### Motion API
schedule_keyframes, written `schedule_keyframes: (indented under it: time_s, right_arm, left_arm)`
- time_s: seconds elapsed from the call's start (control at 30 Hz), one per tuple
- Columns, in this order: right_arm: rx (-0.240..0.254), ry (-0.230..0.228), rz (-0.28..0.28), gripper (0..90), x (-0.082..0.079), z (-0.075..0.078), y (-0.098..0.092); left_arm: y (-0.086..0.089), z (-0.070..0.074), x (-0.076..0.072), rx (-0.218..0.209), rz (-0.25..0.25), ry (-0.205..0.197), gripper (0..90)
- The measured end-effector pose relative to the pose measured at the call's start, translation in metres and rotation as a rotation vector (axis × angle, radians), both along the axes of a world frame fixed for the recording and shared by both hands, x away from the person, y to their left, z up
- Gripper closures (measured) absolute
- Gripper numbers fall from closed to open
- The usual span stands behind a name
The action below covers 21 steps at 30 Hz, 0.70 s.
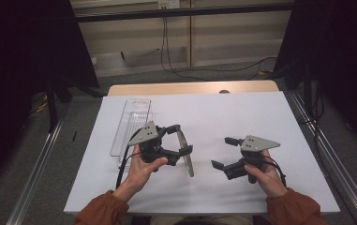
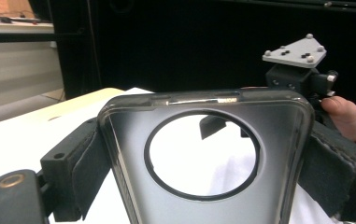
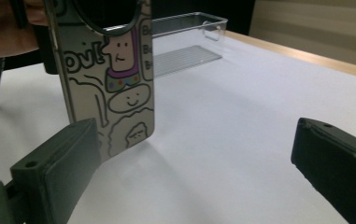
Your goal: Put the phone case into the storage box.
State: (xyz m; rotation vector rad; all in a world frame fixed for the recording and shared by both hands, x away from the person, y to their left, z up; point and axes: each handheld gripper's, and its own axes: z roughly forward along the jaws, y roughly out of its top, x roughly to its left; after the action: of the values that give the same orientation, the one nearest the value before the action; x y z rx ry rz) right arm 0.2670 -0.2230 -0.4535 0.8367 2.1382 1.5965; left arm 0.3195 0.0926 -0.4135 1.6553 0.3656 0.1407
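My left gripper [image 1: 182, 138] is shut on a phone case [image 1: 186, 153], gripping its two long sides near the round camera hole. The phone case [image 2: 203, 140] has a grey inner face. In the right gripper view the phone case [image 3: 112, 84] shows cartoon drawings on its outer face, and its lower end rests on or just above the white table sheet. My right gripper [image 1: 222, 152] is open to the right of the case, jaws pointing left toward it, with nothing between them. Its left fingertip [image 3: 56, 172] sits close to the case's lower corner.
A clear plastic tray [image 1: 130, 125] lies empty on the white sheet at the left, behind my left hand. The same tray [image 3: 185, 42] appears beyond the case. The wooden table edge [image 1: 190, 88] runs along the back.
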Motion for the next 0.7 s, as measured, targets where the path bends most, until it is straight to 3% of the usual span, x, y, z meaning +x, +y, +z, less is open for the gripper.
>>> schedule_keyframes:
  time_s: [0.03,0.07,0.2,0.7]
  right_arm:
    - [0.002,-0.001,-0.005,0.8,-0.001,0.0,-0.002]
    - [0.007,-0.002,-0.012,0.8,-0.002,0.001,-0.003]
    - [-0.003,-0.004,-0.041,1.5,-0.005,0.0,-0.008]
    - [0.01,-0.053,-0.196,1.4,-0.017,-0.002,-0.026]
  left_arm:
    - [0.002,0.001,0.001,0.005,-0.014,0.002,11.1]
    - [0.002,0.001,0.0,0.01,0.01,0.002,11.1]
    - [0.005,0.003,-0.001,0.02,0.03,0.0,11.1]
    - [0.018,0.011,-0.002,0.009,0.114,0.011,11.1]
